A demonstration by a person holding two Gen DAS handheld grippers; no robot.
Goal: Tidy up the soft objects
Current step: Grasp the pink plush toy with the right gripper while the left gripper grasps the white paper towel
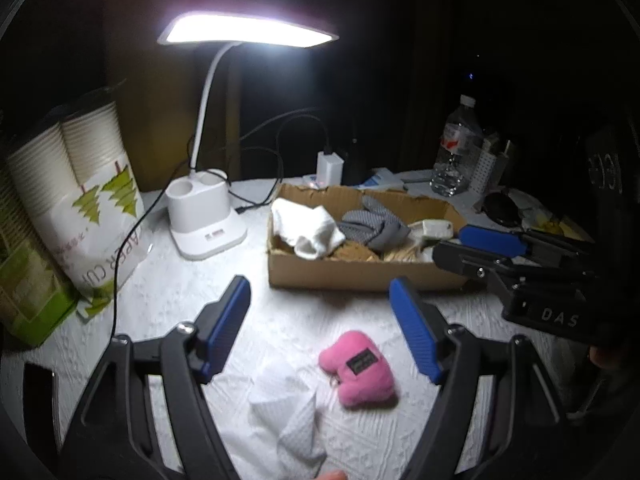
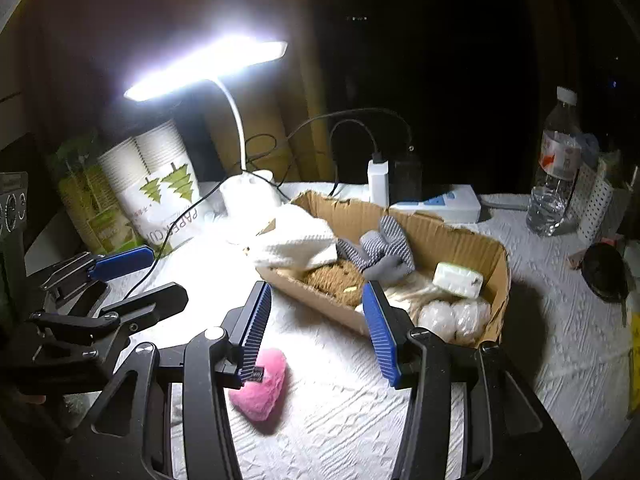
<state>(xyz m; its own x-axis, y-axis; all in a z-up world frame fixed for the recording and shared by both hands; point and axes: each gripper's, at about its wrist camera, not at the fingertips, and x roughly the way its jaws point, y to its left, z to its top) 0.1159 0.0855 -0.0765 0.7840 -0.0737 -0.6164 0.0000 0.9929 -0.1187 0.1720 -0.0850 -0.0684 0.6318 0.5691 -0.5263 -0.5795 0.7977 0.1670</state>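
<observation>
The pink plush heart [image 1: 357,373] lies on the white quilted cover [image 2: 540,360], below and between the spread fingers of the left gripper [image 1: 320,312], nearer its right finger and touched by neither. In the right wrist view the same heart [image 2: 262,386] sits under the left finger of the right gripper [image 2: 316,320], which hides its upper edge and part of its dark label. Both claws stand released, with nothing between their blue pads.

Just beside the heart, toward the left gripper's base, a crumpled white cloth [image 1: 288,424] runs off the bottom edge. Beyond both grippers stands the cardboard box [image 2: 452,236], holding a white towel [image 1: 306,230], a grey patterned cloth [image 1: 376,226], a brown woolly thing half buried, a white block and pale wrapped rounds that are hard to identify.

Further out, left of the box, are a lit desk lamp [image 1: 206,216] and a sleeve of paper cups [image 1: 80,184]. To the right a water bottle [image 2: 556,168] stands against darkness, and the things around it are too dim to name.
</observation>
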